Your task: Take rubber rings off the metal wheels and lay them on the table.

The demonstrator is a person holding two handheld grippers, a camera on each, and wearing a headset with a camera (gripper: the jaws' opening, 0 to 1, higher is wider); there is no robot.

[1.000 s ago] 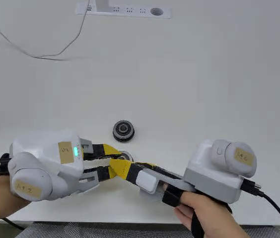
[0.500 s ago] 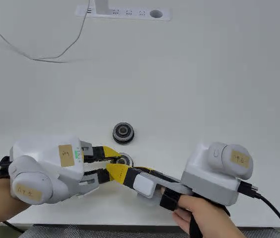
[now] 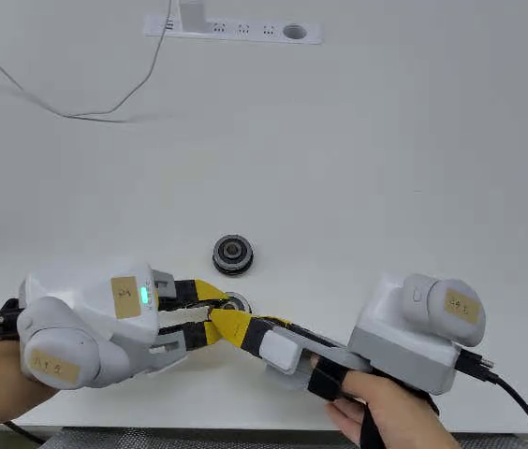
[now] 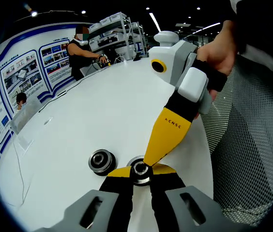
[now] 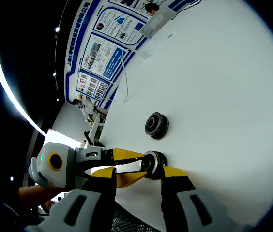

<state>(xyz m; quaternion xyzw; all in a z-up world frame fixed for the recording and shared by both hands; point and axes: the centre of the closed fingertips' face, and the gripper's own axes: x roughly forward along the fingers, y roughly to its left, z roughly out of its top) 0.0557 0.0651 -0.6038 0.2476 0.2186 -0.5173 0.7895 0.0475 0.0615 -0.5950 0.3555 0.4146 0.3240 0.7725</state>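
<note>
Over the last second the right gripper (image 5: pixel 152 175) drifts a little toward the left gripper (image 3: pixel 218 310) and back out. The near wheel (image 3: pixel 237 301) between them stays put by the front edge of the table (image 3: pixel 386 168). Left jaws are clenched on that wheel; right jaws bracket its rim, but we cannot tell whether they pinch. The far wheel (image 3: pixel 233 252) keeps its dark rubber ring (image 4: pixel 92 162). We judge the peel has not begun — nothing laid down yet.
</note>
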